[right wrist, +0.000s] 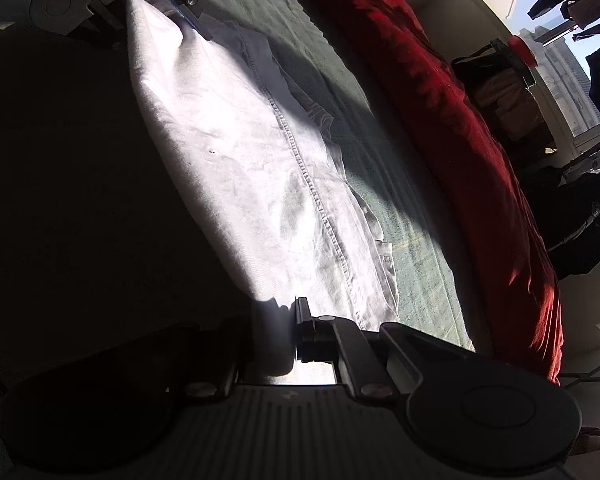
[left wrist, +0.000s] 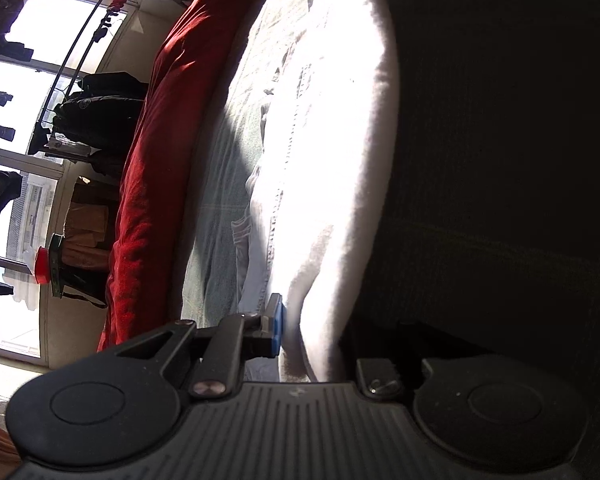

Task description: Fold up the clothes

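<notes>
Garment: pale, washed-out denim jeans with stitched seam (right wrist: 300,168), stretched lengthwise on grey-green bed cover (right wrist: 412,216), one long edge lifted off it
Left gripper (left wrist: 300,332): black two-finger tongs, pinching one end of the lifted fold; blue pad of one finger (left wrist: 278,320) pressed against cloth
Right gripper (right wrist: 278,332): pinching opposite end of same fold, cloth bunched between fingers
Left gripper in right wrist view (right wrist: 156,4): at far end of jeans, closed on cloth
Lighting: sun on top face of denim, near side in deep shadow
Bed far edge: rumpled red blanket (left wrist: 168,152) along it, beyond jeans
Background: bright window (left wrist: 28,92), dark clothes hanging on rack (left wrist: 100,112)
</notes>
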{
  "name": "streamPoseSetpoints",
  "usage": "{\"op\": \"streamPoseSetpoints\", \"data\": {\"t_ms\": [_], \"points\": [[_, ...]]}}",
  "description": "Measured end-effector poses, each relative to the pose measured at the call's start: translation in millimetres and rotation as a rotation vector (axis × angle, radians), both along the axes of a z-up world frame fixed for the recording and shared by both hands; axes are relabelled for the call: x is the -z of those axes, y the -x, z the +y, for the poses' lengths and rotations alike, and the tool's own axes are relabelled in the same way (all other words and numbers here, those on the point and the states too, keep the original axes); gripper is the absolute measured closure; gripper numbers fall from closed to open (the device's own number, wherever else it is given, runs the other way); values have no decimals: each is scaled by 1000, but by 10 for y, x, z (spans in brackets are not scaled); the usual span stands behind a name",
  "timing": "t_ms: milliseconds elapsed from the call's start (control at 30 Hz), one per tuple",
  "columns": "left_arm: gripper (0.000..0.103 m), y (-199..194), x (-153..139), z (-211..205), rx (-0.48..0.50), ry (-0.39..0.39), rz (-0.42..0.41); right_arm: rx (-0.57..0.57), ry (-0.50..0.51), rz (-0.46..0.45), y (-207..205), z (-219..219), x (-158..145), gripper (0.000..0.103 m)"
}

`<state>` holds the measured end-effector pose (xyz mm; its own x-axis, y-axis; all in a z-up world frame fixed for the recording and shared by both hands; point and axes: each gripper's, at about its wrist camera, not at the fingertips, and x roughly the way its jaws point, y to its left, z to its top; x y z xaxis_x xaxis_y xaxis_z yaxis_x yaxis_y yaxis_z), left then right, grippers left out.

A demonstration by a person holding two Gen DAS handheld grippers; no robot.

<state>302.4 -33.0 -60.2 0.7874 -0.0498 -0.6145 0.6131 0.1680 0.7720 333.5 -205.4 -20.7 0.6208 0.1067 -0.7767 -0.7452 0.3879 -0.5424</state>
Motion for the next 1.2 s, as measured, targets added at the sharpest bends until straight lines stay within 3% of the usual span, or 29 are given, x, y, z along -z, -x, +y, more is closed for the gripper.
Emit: {"op": "streamPoseSetpoints", "data": {"t_ms": [200, 333, 467, 600, 733, 833, 967, 1033, 1133, 1200], "points": [[91, 658, -75, 29, 53, -15, 82, -43, 23, 113, 602, 54, -87, 97], [90, 1050, -66, 98, 150, -32, 140, -27, 41, 178, 889, 117, -55, 97], [86, 1210, 33, 185, 192, -41, 167, -4, 65, 232, 1115, 189, 37, 94], [78, 1333, 54, 196, 209, -63, 154, 18, 88, 286, 1342, 262, 128, 77], [75, 1475, -111, 273, 167, -47, 245, 63, 73, 396, 1442, 249, 132, 66], [75, 1500, -313, 389, 62, -8, 394, 162, 27, 502, 1424, 120, 12, 61], [74, 1198, -644, 576, -199, 153, 562, 337, -67, 561, 1266, -199, -277, 57], [73, 928, -742, 641, -335, 270, 579, 422, -131, 558, 1127, -336, -416, 48], [69, 527, -713, 696, -501, 479, 606, 527, -245, 547, 842, -423, -468, 46], [69, 393, -595, 712, -566, 563, 621, 589, -326, 542, 690, -426, -383, 45]]}}
